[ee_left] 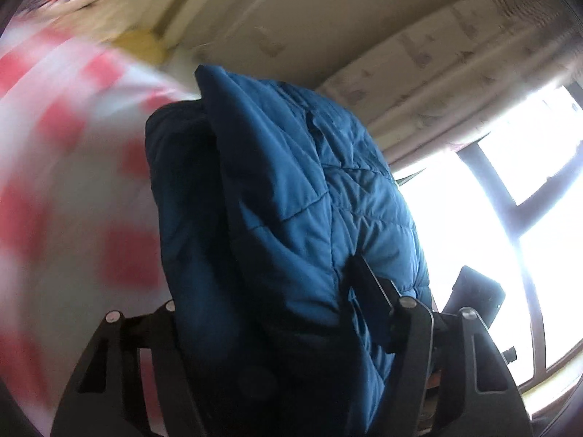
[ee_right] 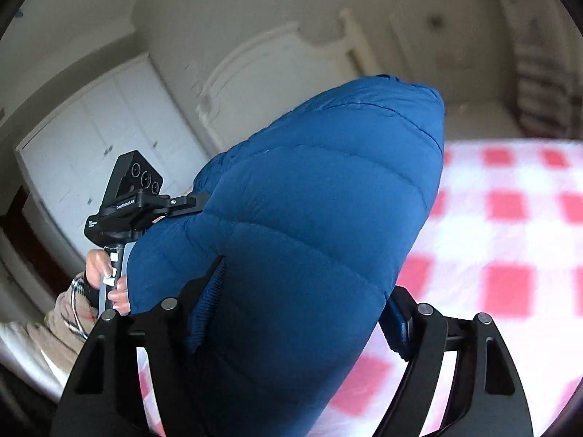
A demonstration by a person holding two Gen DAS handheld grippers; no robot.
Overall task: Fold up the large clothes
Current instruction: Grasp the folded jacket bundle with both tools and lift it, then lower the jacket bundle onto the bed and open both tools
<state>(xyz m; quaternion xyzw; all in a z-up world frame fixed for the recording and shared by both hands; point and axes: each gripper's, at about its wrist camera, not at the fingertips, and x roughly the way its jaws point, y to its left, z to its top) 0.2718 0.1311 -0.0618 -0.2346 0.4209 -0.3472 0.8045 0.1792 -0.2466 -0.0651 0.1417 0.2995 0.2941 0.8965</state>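
a: left gripper (ee_left: 277,327)?
b: its fingers (ee_left: 368,287) are clamped on a thick fold of the blue puffer jacket (ee_left: 291,189), which bulges up between and beyond them, the checked bedsheet (ee_left: 54,145) to their left.
a: right gripper (ee_right: 302,324)?
b: clamped on the same jacket, bulk between its fingers (ee_right: 395,322); a hand (ee_right: 109,280) left of them.

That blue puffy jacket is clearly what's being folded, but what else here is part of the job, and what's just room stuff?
Part of the job:
- blue jacket
- left gripper, clamped on the jacket
- right gripper, clamped on the jacket
- checked bedsheet, the surface to fold on

Just there:
- wardrobe
- headboard
- window
- curtain
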